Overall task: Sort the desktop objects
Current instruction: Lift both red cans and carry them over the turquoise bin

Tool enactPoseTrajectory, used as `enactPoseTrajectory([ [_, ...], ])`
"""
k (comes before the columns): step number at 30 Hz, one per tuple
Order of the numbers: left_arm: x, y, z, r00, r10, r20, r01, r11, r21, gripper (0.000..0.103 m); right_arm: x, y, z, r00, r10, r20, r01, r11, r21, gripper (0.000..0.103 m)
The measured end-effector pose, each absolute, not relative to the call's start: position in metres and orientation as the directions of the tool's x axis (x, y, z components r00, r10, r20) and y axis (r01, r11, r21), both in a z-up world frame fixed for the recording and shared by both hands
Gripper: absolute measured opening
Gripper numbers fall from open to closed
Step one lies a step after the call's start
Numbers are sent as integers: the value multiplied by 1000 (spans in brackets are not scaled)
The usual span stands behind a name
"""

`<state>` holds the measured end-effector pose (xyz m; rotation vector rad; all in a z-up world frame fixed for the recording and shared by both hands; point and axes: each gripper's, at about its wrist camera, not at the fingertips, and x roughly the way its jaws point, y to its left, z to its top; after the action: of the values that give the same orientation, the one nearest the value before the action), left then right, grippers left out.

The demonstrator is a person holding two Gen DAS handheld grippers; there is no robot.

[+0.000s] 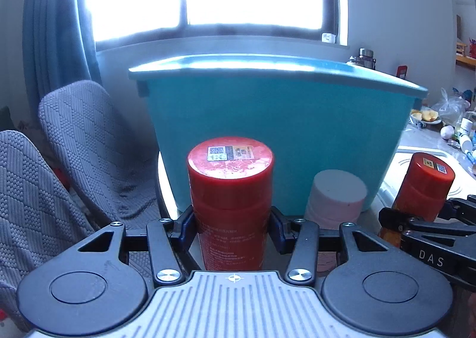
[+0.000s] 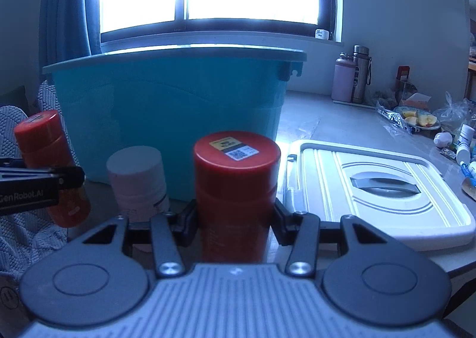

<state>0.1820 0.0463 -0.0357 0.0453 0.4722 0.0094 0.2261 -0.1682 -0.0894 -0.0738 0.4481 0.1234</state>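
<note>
- Before the teal bin (image 1: 276, 135), the left gripper (image 1: 231, 229) is clamping an upright red bottle (image 1: 230, 189).
- Beside it, the right gripper (image 2: 235, 226) is squeezing a second red bottle (image 2: 236, 189), also upright.
- Between the two, a white-capped pink bottle (image 2: 138, 180) is standing on the tabletop (image 2: 321, 120).
- Right of the bin, a white lid (image 2: 380, 189) is lying flat.

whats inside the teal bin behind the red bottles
Only the teal bin's outer wall and rim show, rising behind both held red bottles. Its opaque wall hides the inside.
</note>
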Motion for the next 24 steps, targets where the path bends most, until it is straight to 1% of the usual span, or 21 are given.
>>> enactPoseTrajectory([
  [14,118,47,-9,893,0,-451,18,999,37,50,169,-172,-61,900,110,-421,-136,990,-31,49],
  [24,94,52,44,911,-15,-413,32,999,34,50,145,-170,-12,922,124,-367,-144,989,-28,50],
])
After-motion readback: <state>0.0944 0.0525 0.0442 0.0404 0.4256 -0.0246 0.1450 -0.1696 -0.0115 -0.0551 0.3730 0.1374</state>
